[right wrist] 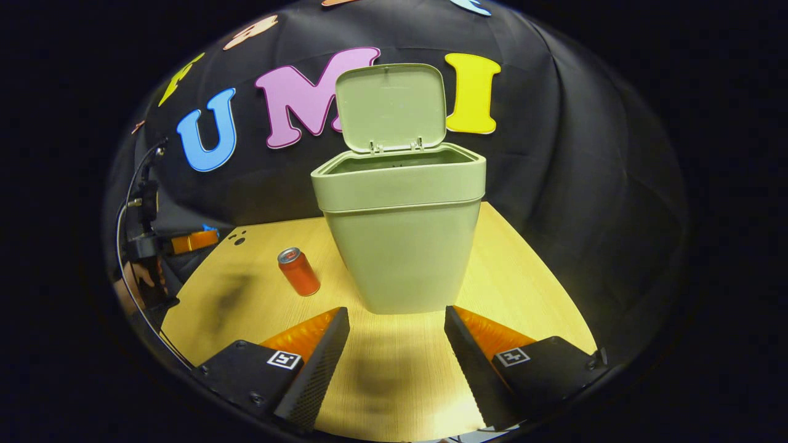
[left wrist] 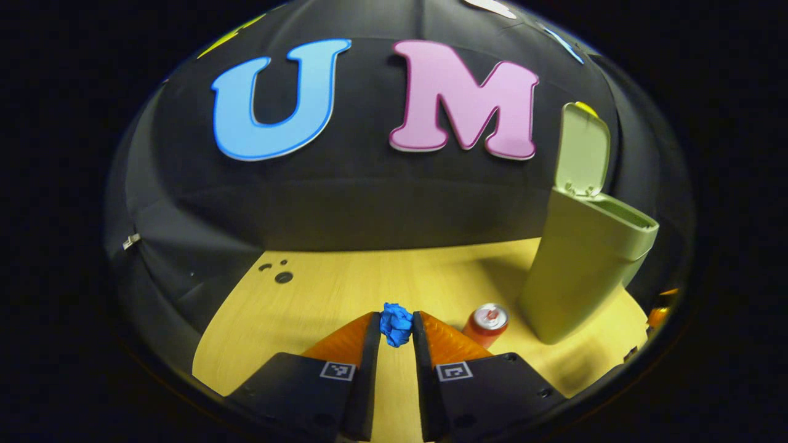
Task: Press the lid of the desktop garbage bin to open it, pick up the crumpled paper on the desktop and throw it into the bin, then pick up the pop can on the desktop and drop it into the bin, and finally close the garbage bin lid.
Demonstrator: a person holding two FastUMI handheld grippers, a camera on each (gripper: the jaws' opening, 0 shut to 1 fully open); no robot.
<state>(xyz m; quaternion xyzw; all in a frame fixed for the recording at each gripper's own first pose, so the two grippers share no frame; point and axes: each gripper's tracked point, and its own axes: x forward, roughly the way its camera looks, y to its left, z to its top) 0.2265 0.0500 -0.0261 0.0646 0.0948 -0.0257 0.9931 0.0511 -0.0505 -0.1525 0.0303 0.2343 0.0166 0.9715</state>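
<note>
One wooden table (right wrist: pixel 517 289) against black cloth wall (right wrist: pixel 585 154).

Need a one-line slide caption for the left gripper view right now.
Left gripper jaws pinch the blue crumpled paper above the desktop, beside the pop can and open-lidded bin.

Both tools share one build: the left gripper (left wrist: pixel 397 335) and the right gripper (right wrist: pixel 397 326) each carry two wedge-shaped fingers on black blocks, every block bearing a small square black-and-white marker and dark screws. In the right gripper view, thin black cables (right wrist: pixel 126 203) loop down past the far tool and the hand (right wrist: pixel 138 277) holding it
</note>
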